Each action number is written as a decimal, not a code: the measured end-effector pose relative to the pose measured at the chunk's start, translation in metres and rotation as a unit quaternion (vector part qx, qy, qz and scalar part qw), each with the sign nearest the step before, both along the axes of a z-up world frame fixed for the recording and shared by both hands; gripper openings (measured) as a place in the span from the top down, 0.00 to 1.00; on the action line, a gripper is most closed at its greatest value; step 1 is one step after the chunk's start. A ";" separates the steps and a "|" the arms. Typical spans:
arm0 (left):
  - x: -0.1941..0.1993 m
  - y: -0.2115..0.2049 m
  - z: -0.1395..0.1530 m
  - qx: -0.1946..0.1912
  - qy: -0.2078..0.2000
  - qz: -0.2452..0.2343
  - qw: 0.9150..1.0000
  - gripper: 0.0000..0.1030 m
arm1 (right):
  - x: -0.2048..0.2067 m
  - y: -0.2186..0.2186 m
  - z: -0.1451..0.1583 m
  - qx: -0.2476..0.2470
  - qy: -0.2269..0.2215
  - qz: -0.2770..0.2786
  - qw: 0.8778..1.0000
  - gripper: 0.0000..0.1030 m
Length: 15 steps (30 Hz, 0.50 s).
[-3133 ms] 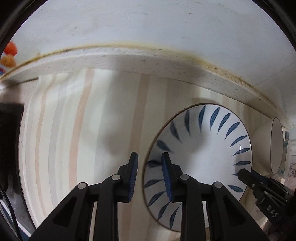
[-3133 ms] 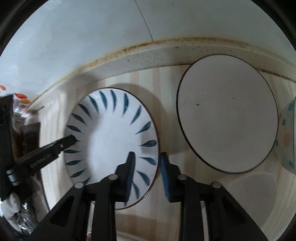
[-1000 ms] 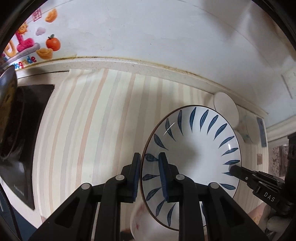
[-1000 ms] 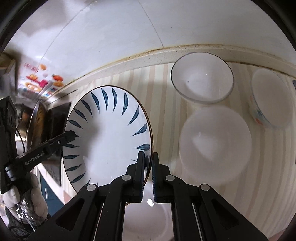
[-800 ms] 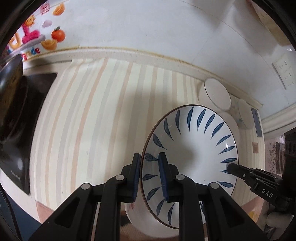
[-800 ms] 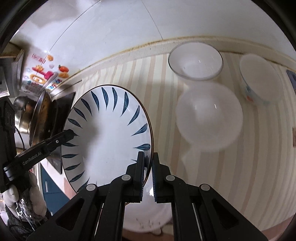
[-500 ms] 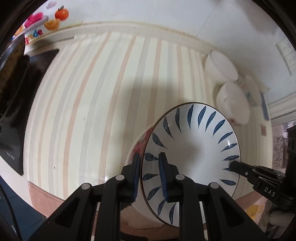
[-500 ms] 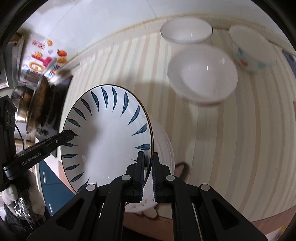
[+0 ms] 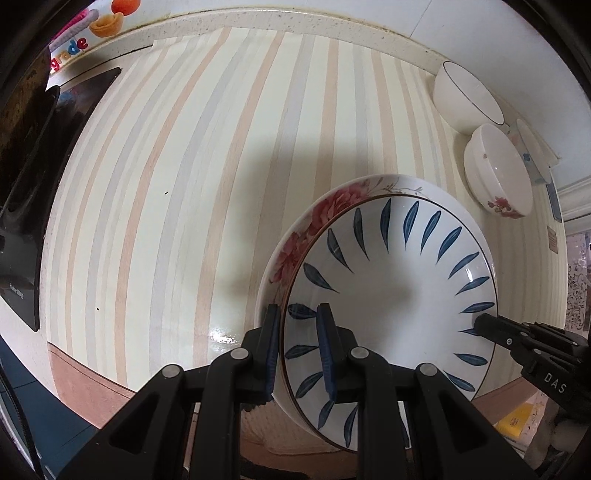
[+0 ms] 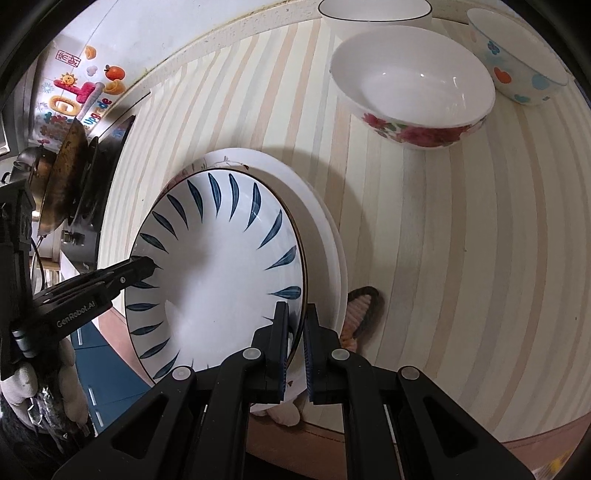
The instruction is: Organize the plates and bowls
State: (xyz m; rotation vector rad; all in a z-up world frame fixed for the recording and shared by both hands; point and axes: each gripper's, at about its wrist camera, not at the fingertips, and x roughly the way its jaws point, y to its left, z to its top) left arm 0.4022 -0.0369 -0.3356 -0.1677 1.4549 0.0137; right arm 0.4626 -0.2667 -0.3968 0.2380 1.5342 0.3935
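Both grippers point steeply down at the striped beige countertop [image 9: 207, 155], one on each side of the same dish. The left gripper [image 9: 299, 350] aims pretty much straight down, and its black jaws with blue pads are clamped on the near-left rim of the white plate with blue leaf strokes [image 9: 391, 288]: one pad sits outside the rim, the other inside on the painted face. The right gripper [image 10: 295, 343] is tilted a bit less steeply and is pinched tight on the opposite rim of that same plate [image 10: 221, 266], jaws almost together with just the thin edge between them. In each wrist view the other gripper's tip shows across the plate, biting the far rim.

The blue-leaf plate sits right ahead of both sets of fingers, over a larger white plate with red flower print [image 9: 306, 236]. That plate's rim peeks out along the far-left edge in the left view and along the right edge [image 10: 325, 236] in the right view. Can't tell if the two plates are actually touching or if there's a small gap.

Further ahead of the right gripper, well apart from the plates, there's a white bowl with red flowers [image 10: 413, 92]. A white bowl with coloured hearts and dots [image 10: 517, 55] is just beside it, and a plain white bowl with a dark rim [image 10: 373, 14] lies beyond. A gloved hand [image 10: 44, 387] holds the left gripper's handle at the lower left of the right view.
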 end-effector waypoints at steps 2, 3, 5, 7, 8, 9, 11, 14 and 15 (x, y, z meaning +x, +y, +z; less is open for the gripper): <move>0.001 -0.002 -0.002 0.002 -0.001 -0.004 1.000 0.83 | 0.005 0.003 -0.002 0.003 0.002 -0.003 1.000 0.92; 0.002 -0.003 -0.003 0.004 -0.001 -0.004 1.000 0.83 | 0.005 0.002 -0.003 0.002 0.002 -0.002 1.000 0.91; 0.002 -0.005 -0.003 0.009 -0.002 -0.005 1.000 0.83 | 0.006 0.001 -0.004 0.002 0.004 -0.004 1.000 0.91; 0.001 -0.007 -0.005 0.010 0.000 -0.004 1.000 0.83 | 0.006 -0.003 -0.004 0.004 0.008 -0.006 1.000 0.91; 0.002 -0.007 -0.006 0.008 0.004 -0.002 1.000 0.82 | 0.008 -0.005 -0.005 0.009 0.013 -0.009 1.000 0.89; 0.002 -0.006 -0.007 0.005 0.008 0.002 1.000 0.82 | 0.009 -0.007 -0.006 0.015 0.022 -0.019 0.999 0.88; 0.004 -0.007 -0.010 -0.002 0.016 0.008 1.000 0.82 | 0.010 -0.007 -0.005 0.016 0.027 -0.022 0.999 0.88; 0.005 -0.008 -0.010 0.001 0.021 0.012 1.000 0.82 | 0.011 -0.008 -0.003 0.016 0.031 -0.025 0.999 0.87; 0.005 -0.010 -0.009 0.006 0.021 0.012 1.000 0.82 | 0.010 -0.009 -0.002 0.017 0.033 -0.026 0.999 0.86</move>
